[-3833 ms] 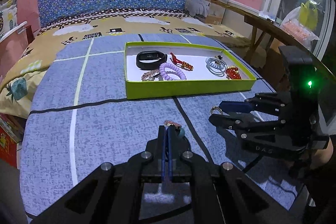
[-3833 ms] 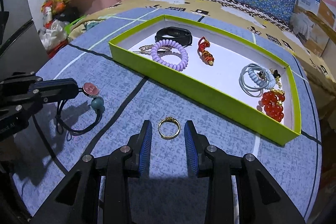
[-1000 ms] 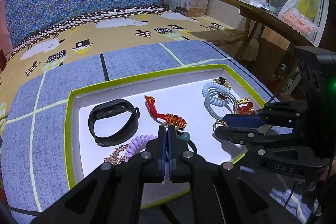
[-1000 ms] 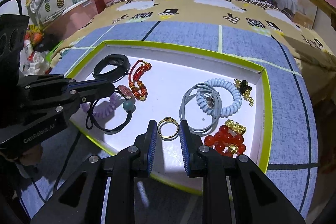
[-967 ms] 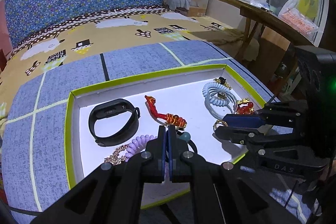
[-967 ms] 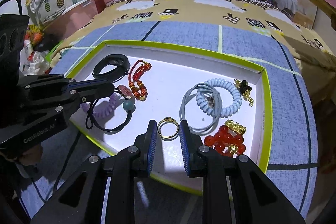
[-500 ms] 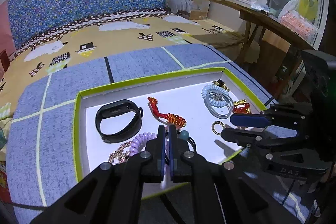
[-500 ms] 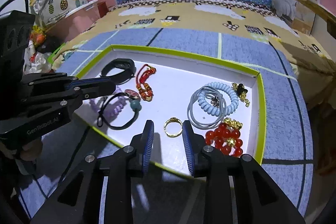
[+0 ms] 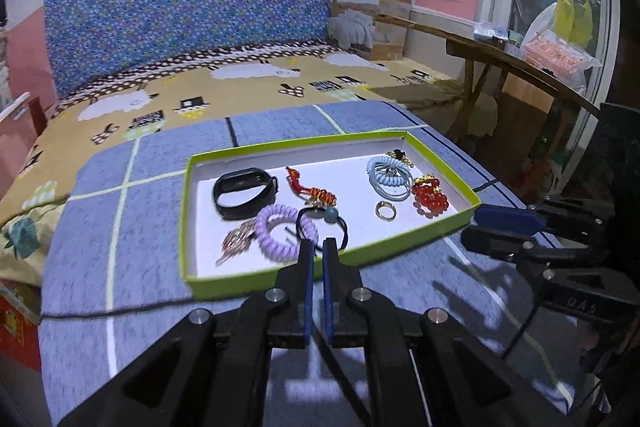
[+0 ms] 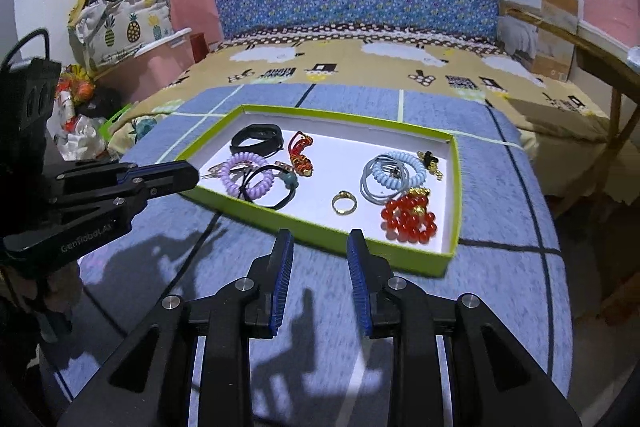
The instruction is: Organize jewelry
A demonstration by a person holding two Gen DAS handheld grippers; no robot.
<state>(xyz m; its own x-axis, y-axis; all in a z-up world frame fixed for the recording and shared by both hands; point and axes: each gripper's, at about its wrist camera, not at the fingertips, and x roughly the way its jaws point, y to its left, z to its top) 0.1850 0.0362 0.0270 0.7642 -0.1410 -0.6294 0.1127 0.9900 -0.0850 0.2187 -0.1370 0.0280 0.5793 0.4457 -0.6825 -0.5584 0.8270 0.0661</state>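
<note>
Both tools hang empty just short of the green tray (image 10: 328, 233): my left tool (image 9: 316, 259) has its jaws parted only a sliver, my right tool (image 10: 318, 247) is spread wide. The gold ring (image 10: 345, 203) lies on the tray floor at about 12 o'clock from my right tool, and the black beaded hair tie (image 9: 324, 223) overlaps the purple coil tie (image 9: 280, 233) at 12 o'clock from my left. I judge both drops done; best to draw straight back, clear of the tray wall. Readable lettering: "GenRobot.AI" on the left tool, "DAS" on the right; the carton's (image 10: 538, 21) print is too small.
</note>
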